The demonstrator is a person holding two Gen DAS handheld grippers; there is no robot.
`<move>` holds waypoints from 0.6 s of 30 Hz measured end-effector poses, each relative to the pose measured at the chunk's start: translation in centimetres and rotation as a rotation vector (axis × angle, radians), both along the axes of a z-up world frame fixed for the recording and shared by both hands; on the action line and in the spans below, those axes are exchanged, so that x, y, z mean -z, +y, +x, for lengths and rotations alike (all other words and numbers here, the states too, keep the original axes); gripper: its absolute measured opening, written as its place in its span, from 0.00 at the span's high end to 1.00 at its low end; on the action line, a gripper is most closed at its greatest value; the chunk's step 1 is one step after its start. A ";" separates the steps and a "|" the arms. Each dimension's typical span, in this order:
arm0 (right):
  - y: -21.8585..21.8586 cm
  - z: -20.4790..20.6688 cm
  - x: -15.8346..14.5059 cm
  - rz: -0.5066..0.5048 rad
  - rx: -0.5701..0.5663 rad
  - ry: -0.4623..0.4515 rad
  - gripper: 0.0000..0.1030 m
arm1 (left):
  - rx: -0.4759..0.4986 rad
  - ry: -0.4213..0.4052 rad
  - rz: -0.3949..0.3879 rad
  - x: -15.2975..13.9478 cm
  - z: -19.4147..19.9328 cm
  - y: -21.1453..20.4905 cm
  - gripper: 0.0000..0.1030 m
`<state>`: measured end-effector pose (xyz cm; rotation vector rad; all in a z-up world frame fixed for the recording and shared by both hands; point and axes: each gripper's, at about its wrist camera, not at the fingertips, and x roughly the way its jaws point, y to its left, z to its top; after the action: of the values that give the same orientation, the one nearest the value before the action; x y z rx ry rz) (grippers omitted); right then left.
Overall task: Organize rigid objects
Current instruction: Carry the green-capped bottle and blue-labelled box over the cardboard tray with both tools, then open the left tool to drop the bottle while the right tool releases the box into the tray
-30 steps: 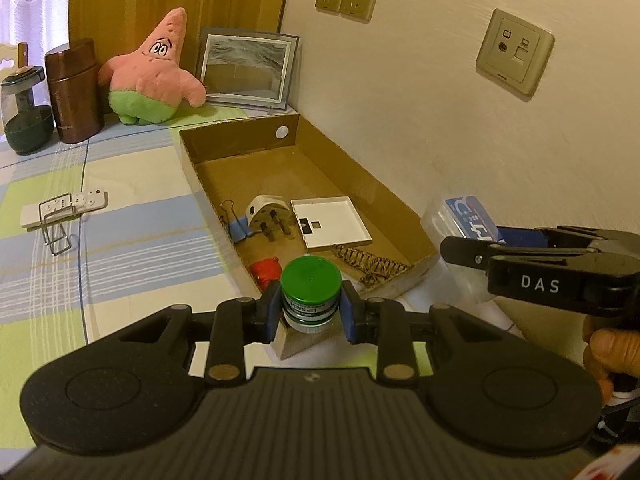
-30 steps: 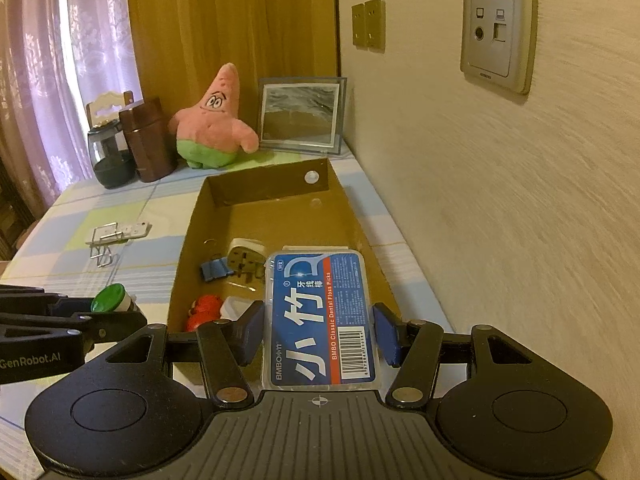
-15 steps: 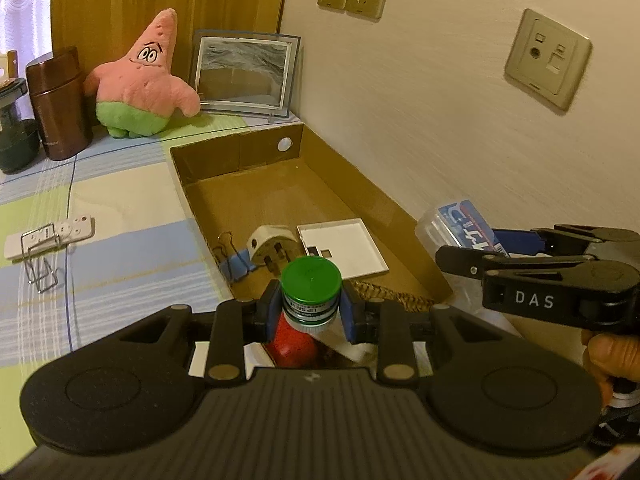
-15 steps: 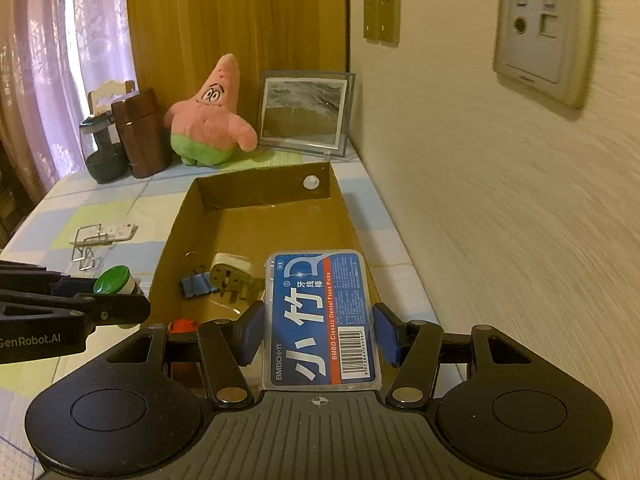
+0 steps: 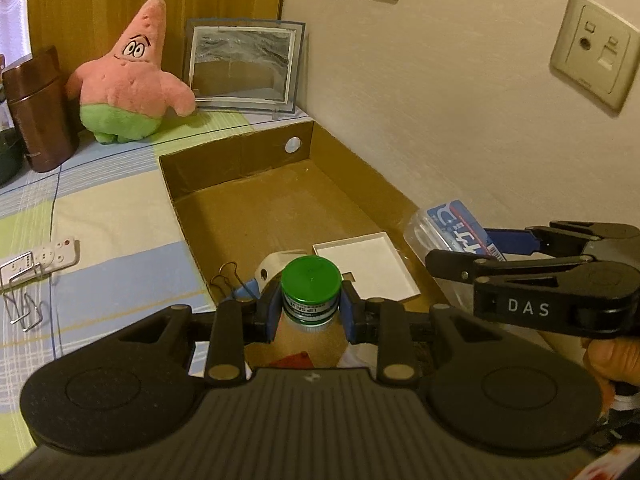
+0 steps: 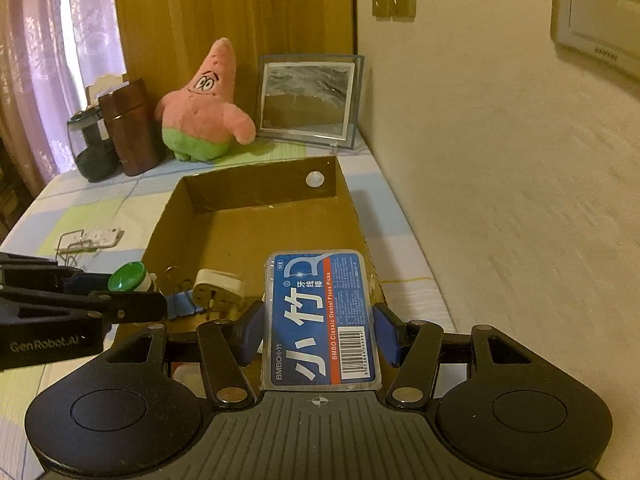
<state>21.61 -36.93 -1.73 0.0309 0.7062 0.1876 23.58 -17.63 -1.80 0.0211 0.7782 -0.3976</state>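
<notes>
Hidden: red item point(image 5: 294, 360) at 6 o'clock, mostly behind left gripper point(image 5: 311, 312).
Left gripper: clamped on round green-lidded jar point(image 5: 311, 298).
Right gripper point(image 6: 320, 334): half-wide, gripping flat clear floss box point(image 6: 322, 316).

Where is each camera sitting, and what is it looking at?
Left wrist view: sits on the left gripper, looking down along its jaws, shut on a green-lidded jar, over the cardboard box; the right gripper and some fingers show at right.
Right wrist view: sits on the right gripper, jaws gripping a floss pick box, facing the same cardboard box; the left gripper shows at left.
Both share: the box, white plug, pink starfish plush and picture frame.
</notes>
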 end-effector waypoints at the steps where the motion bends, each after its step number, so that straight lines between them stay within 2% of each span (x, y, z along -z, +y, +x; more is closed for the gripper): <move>1: 0.0 0.1 0.2 0.002 0.002 0.002 0.48 | 0.001 0.002 0.002 0.1 0.2 -0.1 0.75; 10: -0.2 1.2 1.4 0.021 0.020 0.028 0.48 | 0.008 0.016 0.024 1.4 1.2 -0.5 0.75; 14: -0.2 1.3 1.4 0.021 0.023 0.031 0.48 | -0.009 0.004 0.023 1.4 1.3 -0.1 0.60; 18: -0.1 1.5 1.3 0.019 0.023 0.027 0.48 | -0.052 -0.008 0.000 1.0 1.0 1.4 0.60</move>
<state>23.13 -37.07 -2.98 0.0596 0.7310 0.1723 24.63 -16.22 -2.80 0.0025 0.7698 -0.3476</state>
